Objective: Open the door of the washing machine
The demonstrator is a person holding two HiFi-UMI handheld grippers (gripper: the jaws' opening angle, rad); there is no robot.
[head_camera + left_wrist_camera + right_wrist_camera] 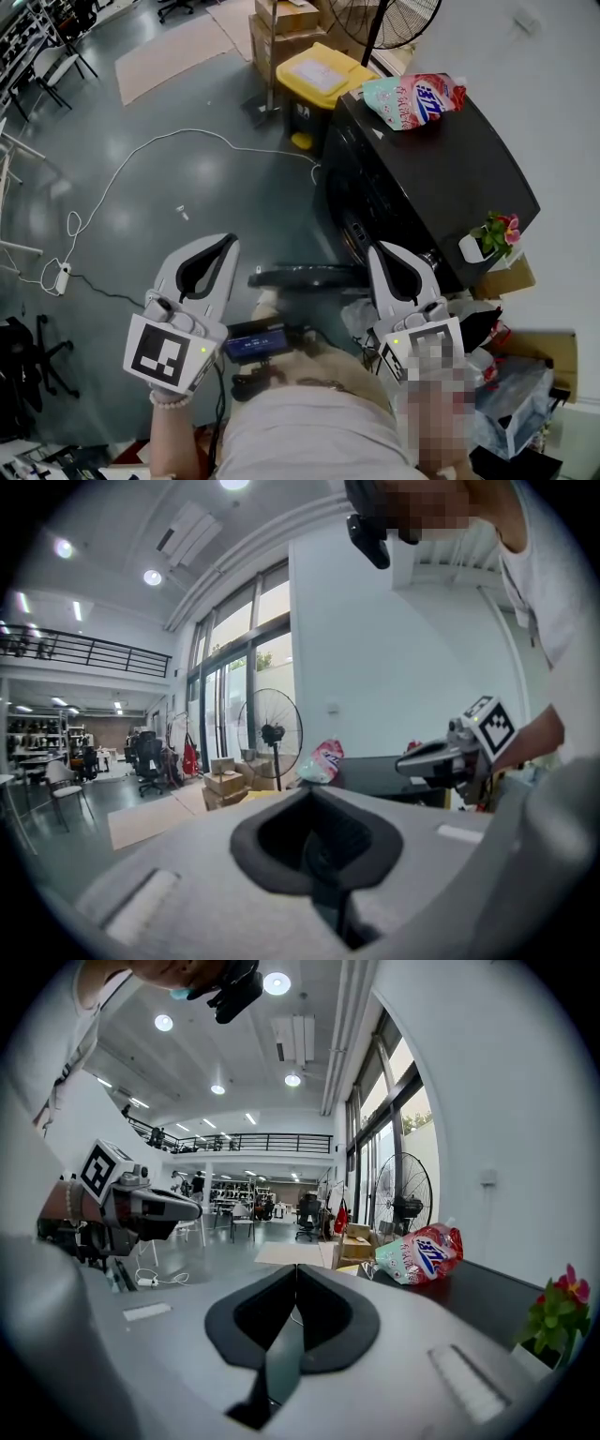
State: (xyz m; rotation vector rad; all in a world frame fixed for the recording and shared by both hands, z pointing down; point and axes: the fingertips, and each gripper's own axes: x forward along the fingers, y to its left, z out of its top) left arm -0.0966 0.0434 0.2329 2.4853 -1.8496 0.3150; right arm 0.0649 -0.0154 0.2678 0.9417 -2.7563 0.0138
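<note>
Washing machine (pixel 441 178) upper right, close by right gripper (pixel 382 253), left gripper (pixel 226 244) further left, both shut, empty, balcony rail (pixel 246 1142) only in gripper views

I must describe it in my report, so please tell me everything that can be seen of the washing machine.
The washing machine is a black, box-shaped front loader with a smooth, slightly glossy top. It stands upright on the grey floor beside a white wall. Its round door area shows on the front, but whether the door is shut I cannot tell. On top rest a pink and green pouch and a small white pot of flowers. A yellow-lidded bin stands beside it.
</note>
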